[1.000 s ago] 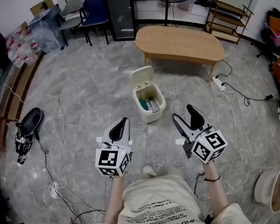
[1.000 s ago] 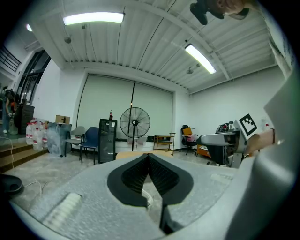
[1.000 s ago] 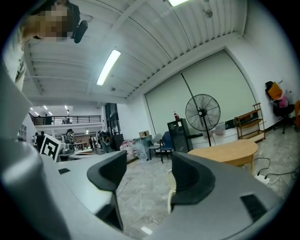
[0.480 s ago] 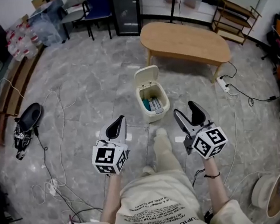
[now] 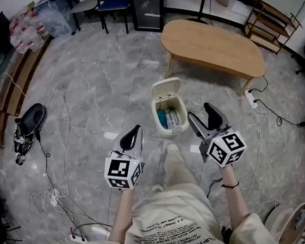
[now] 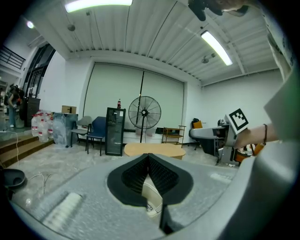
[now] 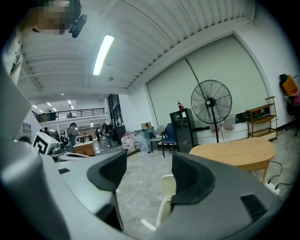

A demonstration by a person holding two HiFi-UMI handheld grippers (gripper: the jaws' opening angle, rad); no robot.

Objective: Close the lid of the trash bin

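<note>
A cream trash bin (image 5: 169, 117) stands on the grey floor with its lid (image 5: 165, 87) tipped up and back, and rubbish shows inside. My left gripper (image 5: 136, 129) hovers shut and empty to the near left of the bin. My right gripper (image 5: 199, 111) hovers open and empty just right of the bin, apart from it. In the left gripper view the closed left gripper (image 6: 148, 156) has the bin (image 6: 153, 199) showing below the jaws. In the right gripper view the raised lid (image 7: 168, 184) stands in the gap of the right gripper (image 7: 149, 161).
A low wooden table (image 5: 212, 46) stands just beyond the bin. A power strip with cables (image 5: 252, 99) lies to the right, and loose cables (image 5: 63, 156) and a black object (image 5: 29, 124) lie on the left. The person's leg (image 5: 173, 163) reaches forward between the grippers.
The person has stepped toward the bin, so it now lies close in front of both grippers. A leg has come forward. Neither gripper changed its state.
</note>
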